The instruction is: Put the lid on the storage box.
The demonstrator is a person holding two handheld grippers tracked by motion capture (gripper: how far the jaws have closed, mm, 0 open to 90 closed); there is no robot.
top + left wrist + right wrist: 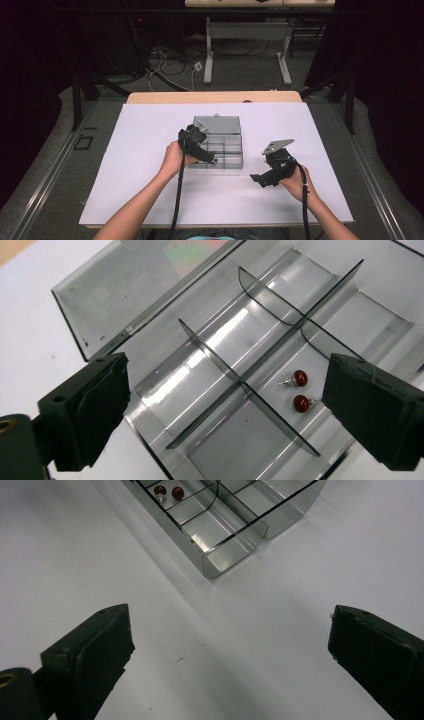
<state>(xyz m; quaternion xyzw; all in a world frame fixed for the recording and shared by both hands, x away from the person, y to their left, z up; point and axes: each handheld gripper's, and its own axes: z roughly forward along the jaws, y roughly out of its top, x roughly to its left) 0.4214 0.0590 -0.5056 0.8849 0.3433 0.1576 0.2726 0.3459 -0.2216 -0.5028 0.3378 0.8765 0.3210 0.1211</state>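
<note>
A clear grey compartment box (222, 147) sits near the middle of the white bench (140, 170), its hinged lid (216, 124) folded flat open on the far side. Thin dividers split the box into several compartments, and two small red stud earrings (300, 390) lie side by side in one of them, loose on its floor and just apart from each other. The left tool (212, 159) hangs over the near left part of the box, held in the person's left hand (175, 157); in the left gripper view its jaws stand wide apart with the earrings low between them, nearer the right-hand jaw, and neither pad touches the earrings or the dividers, so this tool is open and holds nothing. The right tool (256, 180) rests low over bare bench to the right of the box, well apart from it, in the person's right hand (296, 182). In the right gripper view its jaws are also spread wide over the white surface with nothing between them, and the box's near corner (220, 562) lies ahead, the earrings (168, 492) visible in a compartment farther along. A black cable (176, 205) trails back from the left tool toward the near bench edge.
</note>
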